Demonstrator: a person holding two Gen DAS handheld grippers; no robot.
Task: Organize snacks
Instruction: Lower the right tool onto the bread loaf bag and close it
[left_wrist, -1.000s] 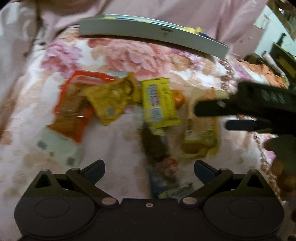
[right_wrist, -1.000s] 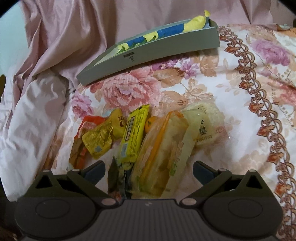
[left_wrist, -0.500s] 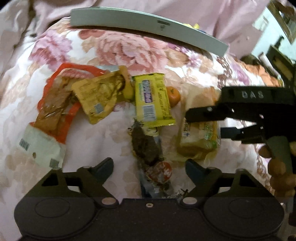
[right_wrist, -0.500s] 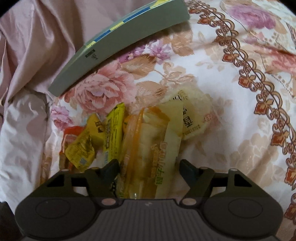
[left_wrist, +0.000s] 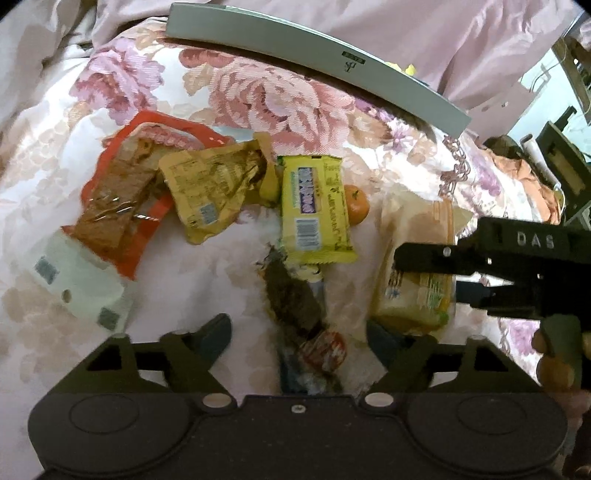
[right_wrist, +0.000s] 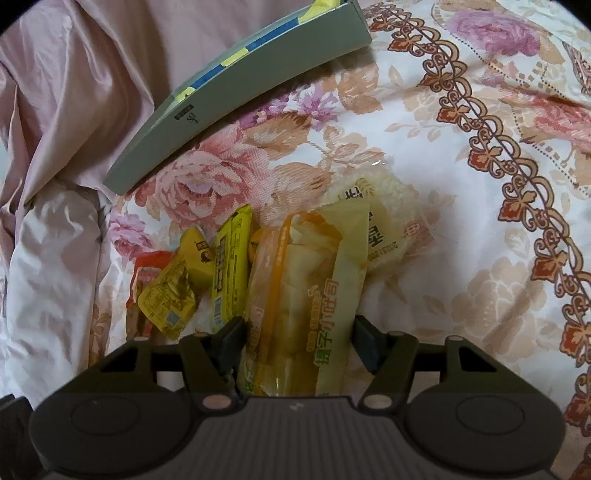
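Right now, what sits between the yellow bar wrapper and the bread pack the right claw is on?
A small orange, tucked against the yellow bar wrapper; bare bedspread separates it from the bread pack. Clearest in the left wrist view.

A white bedspread (right_wrist: 424, 184) is showing pink roses and brown scrollwork; a grey tray (left_wrist: 314, 70) is lying beside yellow (left_wrist: 314, 206), orange-red (left_wrist: 122, 206) and possibly brown wrappers (left_wrist: 291, 295).
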